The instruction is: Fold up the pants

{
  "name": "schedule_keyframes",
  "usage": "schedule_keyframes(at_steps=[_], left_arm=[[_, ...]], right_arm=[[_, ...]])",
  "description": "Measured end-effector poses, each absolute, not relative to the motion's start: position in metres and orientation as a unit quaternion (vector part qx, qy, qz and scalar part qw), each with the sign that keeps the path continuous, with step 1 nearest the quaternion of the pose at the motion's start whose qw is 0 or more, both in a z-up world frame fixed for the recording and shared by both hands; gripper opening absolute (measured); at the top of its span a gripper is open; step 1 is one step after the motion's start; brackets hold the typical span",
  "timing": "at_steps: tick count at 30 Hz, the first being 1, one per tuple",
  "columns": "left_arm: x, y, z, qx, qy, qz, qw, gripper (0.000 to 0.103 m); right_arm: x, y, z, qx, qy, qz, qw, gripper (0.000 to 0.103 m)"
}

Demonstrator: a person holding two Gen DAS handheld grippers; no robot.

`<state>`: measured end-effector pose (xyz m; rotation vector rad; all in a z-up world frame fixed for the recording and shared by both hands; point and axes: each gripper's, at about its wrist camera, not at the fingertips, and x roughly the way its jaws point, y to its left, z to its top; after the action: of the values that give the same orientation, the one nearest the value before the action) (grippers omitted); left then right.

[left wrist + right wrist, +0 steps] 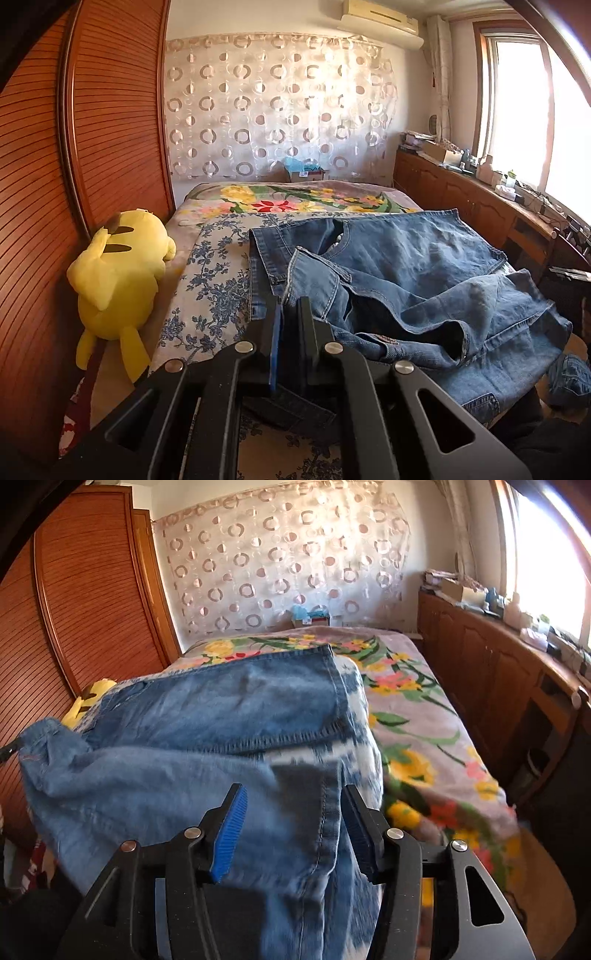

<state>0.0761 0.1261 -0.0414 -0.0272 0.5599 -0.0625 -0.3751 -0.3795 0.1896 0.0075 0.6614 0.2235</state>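
Denim fills the foreground of a sunlit bedroom, where blue jeans [406, 280] lie rumpled across the near end of a bed [436, 716]. The left gripper [290, 306] has its jaws pressed together, pinching an edge of the jeans near the waistband; a strip of the cloth runs back between its fingers. The right gripper [293, 801] stands spread, its blue-ribbed pad [231, 834] and its dark pad apart, with a seamed fold of the jeans lying loose between them, neither pad clearly pressing on it; that part of the right wrist view is blurred. Under the jeans lies a pale sheet printed with blue flowers [218, 280], and beyond it a blanket with yellow, red and pink blossoms [295, 199] reaches to the far end of the bed. A yellow plush toy [118, 273] leans at the left edge of the bed against a slatted wooden wardrobe [114, 110]. Low wooden cabinets [461, 192], their top crowded with boxes and small items, run along the right wall under a bright window [524, 110]. A sheer curtain with ring patterns [277, 103] covers the far wall, with an air conditioner [384, 22] mounted above it and a small box [306, 171] at the head of the bed.
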Motion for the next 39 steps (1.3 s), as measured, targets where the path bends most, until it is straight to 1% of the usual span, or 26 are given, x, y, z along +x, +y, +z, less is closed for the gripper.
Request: schedule_keyframes(at_steps=[6, 19, 20, 22, 23, 24, 25, 27, 30, 36, 39], left_arm=[[0.076, 0.125, -0.042, -0.012, 0.277, -0.03, 0.96, 0.009], [0.073, 0.125, -0.055, -0.014, 0.291, -0.031, 0.956, 0.009], [0.073, 0.124, -0.056, -0.015, 0.293, -0.031, 0.956, 0.009], [0.075, 0.125, -0.057, -0.015, 0.295, -0.032, 0.955, 0.009], [0.075, 0.125, -0.057, -0.015, 0.296, -0.033, 0.955, 0.009], [0.075, 0.124, -0.057, -0.014, 0.296, -0.033, 0.954, 0.009], [0.074, 0.125, -0.057, -0.014, 0.295, -0.033, 0.955, 0.009], [0.074, 0.125, -0.055, -0.015, 0.292, -0.033, 0.956, 0.009], [0.071, 0.127, -0.048, -0.017, 0.282, -0.031, 0.959, 0.009], [0.069, 0.128, -0.029, -0.021, 0.258, -0.034, 0.965, 0.009], [0.071, 0.125, -0.027, -0.017, 0.256, -0.038, 0.966, 0.009]], right_arm=[[-0.394, -0.389, 0.183, 0.003, 0.362, 0.133, 0.923, 0.055], [-0.381, -0.386, 0.17, 0.006, 0.408, 0.124, 0.904, 0.054], [-0.382, -0.384, 0.169, 0.004, 0.41, 0.124, 0.904, 0.052], [-0.378, -0.381, 0.167, 0.0, 0.412, 0.124, 0.903, 0.041], [-0.376, -0.379, 0.166, -0.002, 0.41, 0.123, 0.904, 0.031], [-0.376, -0.378, 0.167, -0.006, 0.406, 0.119, 0.906, 0.017], [-0.377, -0.379, 0.17, -0.008, 0.404, 0.12, 0.907, 0.01], [-0.382, -0.378, 0.175, -0.013, 0.392, 0.126, 0.911, 0.001], [-0.391, -0.379, 0.189, -0.02, 0.363, 0.121, 0.924, 0.0], [-0.412, -0.397, 0.239, -0.013, 0.278, 0.092, 0.956, 0.0], [-0.415, -0.403, 0.248, -0.007, 0.27, 0.095, 0.958, 0.0]])
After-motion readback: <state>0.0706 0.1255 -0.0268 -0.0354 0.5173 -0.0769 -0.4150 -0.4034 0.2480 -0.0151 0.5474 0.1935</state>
